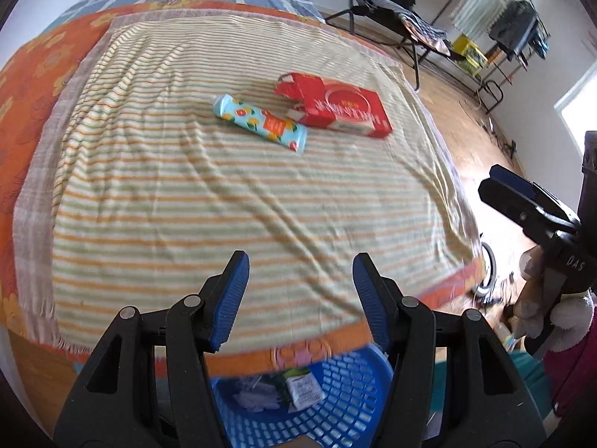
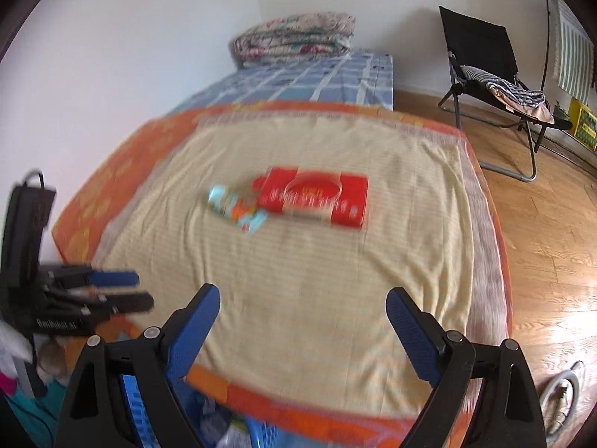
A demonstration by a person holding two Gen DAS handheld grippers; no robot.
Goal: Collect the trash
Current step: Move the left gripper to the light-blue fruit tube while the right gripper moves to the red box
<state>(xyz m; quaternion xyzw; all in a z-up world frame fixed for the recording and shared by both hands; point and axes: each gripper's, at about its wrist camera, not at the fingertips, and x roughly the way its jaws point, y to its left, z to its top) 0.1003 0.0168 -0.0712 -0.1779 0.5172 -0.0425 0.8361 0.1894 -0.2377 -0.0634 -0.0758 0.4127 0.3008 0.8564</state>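
The left gripper (image 1: 300, 267) is positioned above the near edge of the bed (image 1: 33, 86), jaws spread wide and holding nothing. The right gripper (image 2: 302, 304) is positioned at the same near edge, jaws spread wider and likewise holding nothing; in the left wrist view it appears at the far right, beyond the bed's right edge.

A striped cloth (image 1: 224, 194), cream with orange and green bands, soft and wrinkled, covers most of the bed top. An orange floral blanket (image 1: 37, 67) borders it on all visible sides.

Two trash items lie near the centre of the cloth, well apart from both grippers. The red carton (image 1: 335, 106) is flat and rectangular, with a torn flap at one end. The light-blue wrapper (image 1: 261, 124) is long and narrow with a fruit print, lying just beside the carton at its torn end; contact cannot be confirmed. The cloth between the grippers and these items is unobstructed.

A blue plastic basket (image 1: 347, 392) with perforated walls sits below the near bed edge, containing crumpled wrappers.

Wooden floor (image 2: 541, 224) lies open to the right of the bed. A black folding chair (image 2: 485, 59) stands farther back.
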